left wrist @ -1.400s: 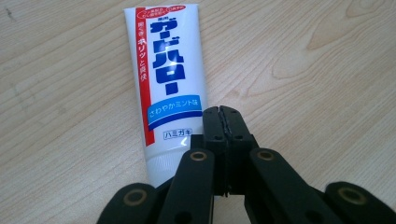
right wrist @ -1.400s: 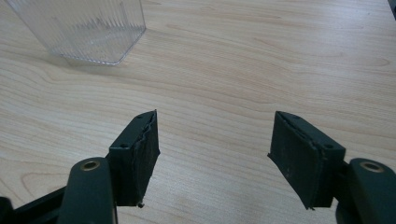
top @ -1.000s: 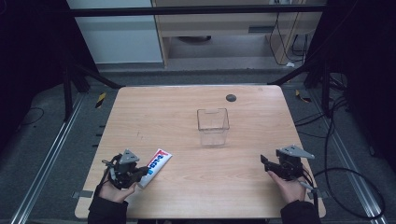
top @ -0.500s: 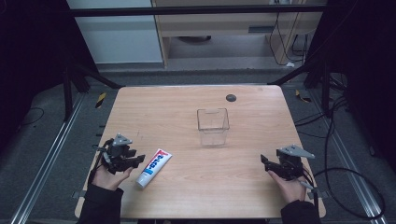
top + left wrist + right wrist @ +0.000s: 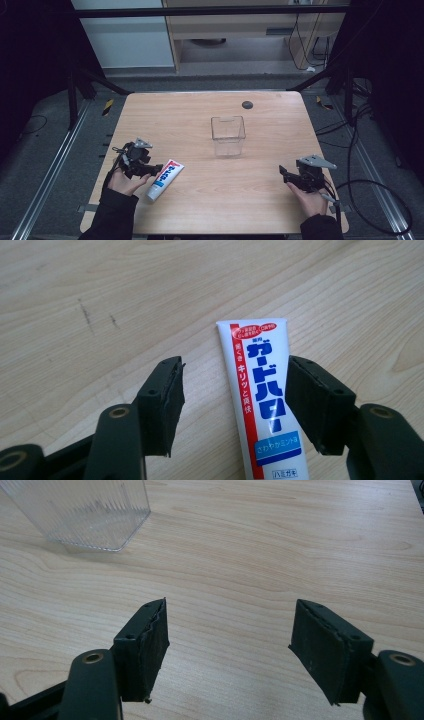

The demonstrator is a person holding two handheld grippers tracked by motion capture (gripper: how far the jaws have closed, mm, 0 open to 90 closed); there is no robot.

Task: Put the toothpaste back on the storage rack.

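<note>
A white toothpaste tube [image 5: 261, 400] with blue lettering and a red stripe is seen lying flat on the wooden table [image 5: 125, 295], framed by the left gripper [image 5: 235, 407], whose black jaws have just been opened; neither pad is pressed against it.

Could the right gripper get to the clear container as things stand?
Probably yes: the right gripper is open and holds nothing, and only bare table lies between it and the clear container.

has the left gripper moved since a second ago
Yes. In the high view the left gripper has backed off leftward toward the table's left edge, away from the clear container. Its jaws have just been opening; the toothpaste tube lies loose between them.
</note>
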